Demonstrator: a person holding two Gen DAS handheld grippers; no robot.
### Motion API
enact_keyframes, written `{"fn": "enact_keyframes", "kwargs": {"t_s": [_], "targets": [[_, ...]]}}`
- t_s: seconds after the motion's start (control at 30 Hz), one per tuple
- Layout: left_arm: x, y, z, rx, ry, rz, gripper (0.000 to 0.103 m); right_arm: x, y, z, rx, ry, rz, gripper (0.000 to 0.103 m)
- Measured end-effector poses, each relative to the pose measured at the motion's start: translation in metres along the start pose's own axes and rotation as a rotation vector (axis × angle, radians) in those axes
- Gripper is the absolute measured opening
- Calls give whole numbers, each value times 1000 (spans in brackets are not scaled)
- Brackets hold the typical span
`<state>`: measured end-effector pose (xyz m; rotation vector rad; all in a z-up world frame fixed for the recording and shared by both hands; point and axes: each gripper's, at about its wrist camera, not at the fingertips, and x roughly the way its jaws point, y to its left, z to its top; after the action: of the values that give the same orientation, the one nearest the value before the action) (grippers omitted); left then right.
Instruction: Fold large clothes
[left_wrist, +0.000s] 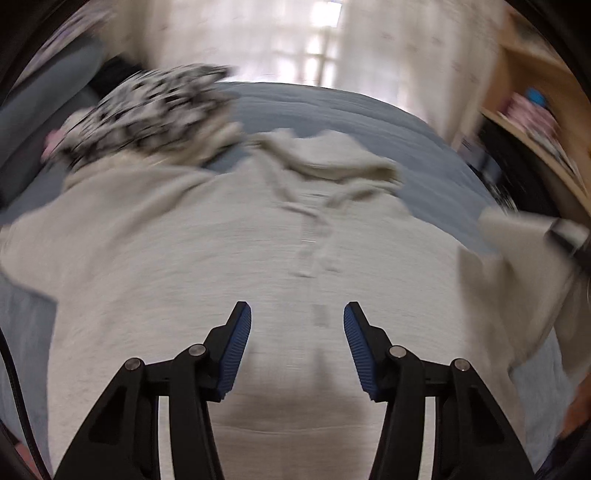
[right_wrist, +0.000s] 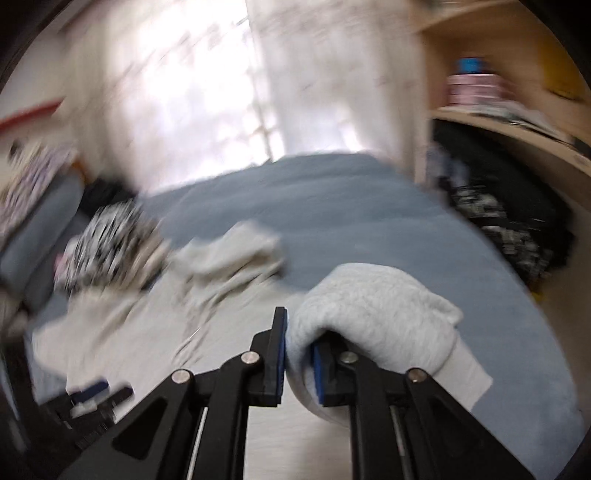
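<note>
Right tool (right_wrist: 299, 354) is clamped on a bunched fold of the grey hoodie (left_wrist: 229, 258), most likely a sleeve end, lifted clear of the bed (right_wrist: 351, 206). Left tool (left_wrist: 297, 347) hangs over the hoodie's chest with its jaws apart and nothing between them. The hoodie lies spread front-up on the bed, hood toward the window, beside a patterned garment (left_wrist: 147, 107). Recommended: carry the sleeve across the chest low and taut, and pin the body with the left tool to stop dragging.
</note>
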<state>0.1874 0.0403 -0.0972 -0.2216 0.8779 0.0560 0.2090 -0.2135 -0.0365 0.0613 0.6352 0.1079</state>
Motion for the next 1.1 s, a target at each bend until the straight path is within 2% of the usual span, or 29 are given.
{"fn": "enact_keyframes", "kwargs": {"t_s": [0.03,0.1,0.17,0.23,0.33,0.53,0.67,0.73,0.83,0.93,1.1], "targets": [[0,17,1,-31,-2,13,51,19,24,-10,-48,40,9,14],[0,41,1,-72,-4,32,51,52,58,-34,-138,121,27,28],[0,61,0,-96,1,34,51,84,87,-64,-217,248,34,38],[3,70,-3,-102,9,21,51,103,108,-93,-286,349,-7,39],[10,72,-7,-104,24,-24,52,93,116,-111,-354,308,-33,41],[18,52,-15,-69,48,-123,52,50,108,-108,-345,256,35,48],[9,27,-19,25,32,-165,53,24,95,-106,-246,271,112,50],[3,10,-22,103,12,-181,56,15,83,-108,-180,267,127,50],[0,-18,-26,232,-5,-210,58,-5,57,-112,-67,250,124,50],[0,-49,-33,365,-1,-254,58,-21,23,-115,39,227,78,50],[0,-105,-45,659,-41,-260,58,-30,-22,-121,144,217,19,50]]}}
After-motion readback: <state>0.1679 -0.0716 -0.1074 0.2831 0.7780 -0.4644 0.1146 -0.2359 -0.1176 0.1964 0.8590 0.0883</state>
